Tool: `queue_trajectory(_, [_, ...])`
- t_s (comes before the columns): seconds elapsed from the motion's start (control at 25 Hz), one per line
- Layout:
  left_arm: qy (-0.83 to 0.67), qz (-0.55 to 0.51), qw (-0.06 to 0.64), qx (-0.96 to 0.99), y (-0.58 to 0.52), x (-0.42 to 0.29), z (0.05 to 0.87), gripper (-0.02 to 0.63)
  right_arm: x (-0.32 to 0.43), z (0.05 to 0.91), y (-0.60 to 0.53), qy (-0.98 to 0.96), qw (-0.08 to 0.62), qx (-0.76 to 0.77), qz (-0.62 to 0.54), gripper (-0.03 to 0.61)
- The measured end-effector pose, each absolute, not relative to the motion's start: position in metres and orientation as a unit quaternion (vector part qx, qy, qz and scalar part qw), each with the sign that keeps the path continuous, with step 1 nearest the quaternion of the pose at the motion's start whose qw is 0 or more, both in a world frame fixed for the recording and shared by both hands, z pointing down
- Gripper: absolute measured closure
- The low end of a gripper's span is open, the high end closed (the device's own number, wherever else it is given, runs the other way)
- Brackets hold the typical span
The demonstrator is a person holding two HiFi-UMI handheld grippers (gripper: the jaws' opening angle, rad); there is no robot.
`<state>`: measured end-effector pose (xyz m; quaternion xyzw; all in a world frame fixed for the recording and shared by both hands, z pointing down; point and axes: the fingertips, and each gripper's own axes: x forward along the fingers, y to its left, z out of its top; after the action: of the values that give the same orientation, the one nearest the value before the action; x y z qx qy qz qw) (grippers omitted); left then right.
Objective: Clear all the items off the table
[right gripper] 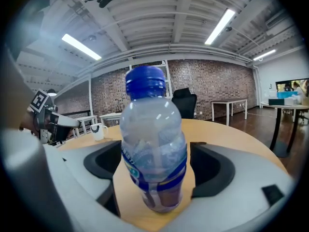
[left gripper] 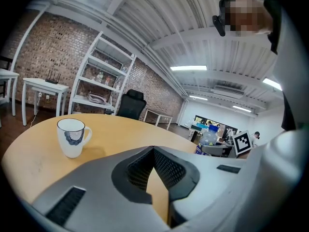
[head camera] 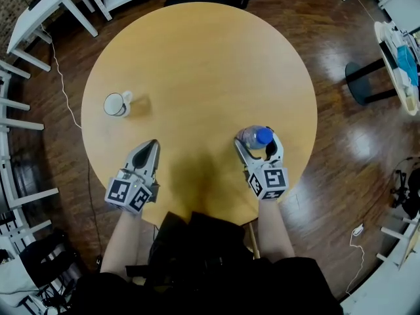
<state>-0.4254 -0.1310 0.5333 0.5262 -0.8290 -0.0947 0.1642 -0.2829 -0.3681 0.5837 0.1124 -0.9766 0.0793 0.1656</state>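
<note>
The right gripper (head camera: 260, 151) had its jaws spread wide around the bottle (head camera: 251, 136), not squeezing, so the bottle stood by itself near the edge of the table (head camera: 197, 64). The left gripper (head camera: 153, 146) was pressed shut and empty, probably waiting, apart from the mug (head camera: 117, 104).

Three cameras: one overhead, one riding on each gripper

The head view looks steeply down from above the near edge of the round table (head camera: 197, 51), taking in its whole top and the floor (head camera: 328, 176) around; the left gripper view sits low behind the left gripper (head camera: 151, 146), facing almost level across the top toward the far side, the mug (left gripper: 72, 137) near on its left; the right gripper view sits equally low behind the right gripper (head camera: 259, 143), very close to the bottle (right gripper: 153, 153); all three share the table, mug and bottle; each gripper view catches the other gripper at its edge.
</note>
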Motion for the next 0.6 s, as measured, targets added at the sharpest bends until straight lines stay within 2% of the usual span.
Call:
queue_trajectory(0.32, [-0.822, -0.117, 0.142, 0.539, -0.113, -0.421, 0.519, 0.614, -0.261, 0.559, -0.354, -0.975, 0.153, 0.149, 0.057, 0.124])
queue_trajectory(0.56, [-0.823, -0.137, 0.118, 0.539, -0.065, -0.432, 0.496, 0.614, -0.234, 0.525, -0.32, -0.973, 0.11, 0.197, 0.052, 0.126])
queue_trajectory(0.6, [-0.822, -0.134, 0.114, 0.542, -0.059, -0.433, 0.494, 0.614, -0.231, 0.518, -0.312, -0.973, 0.099, 0.202, 0.051, 0.164])
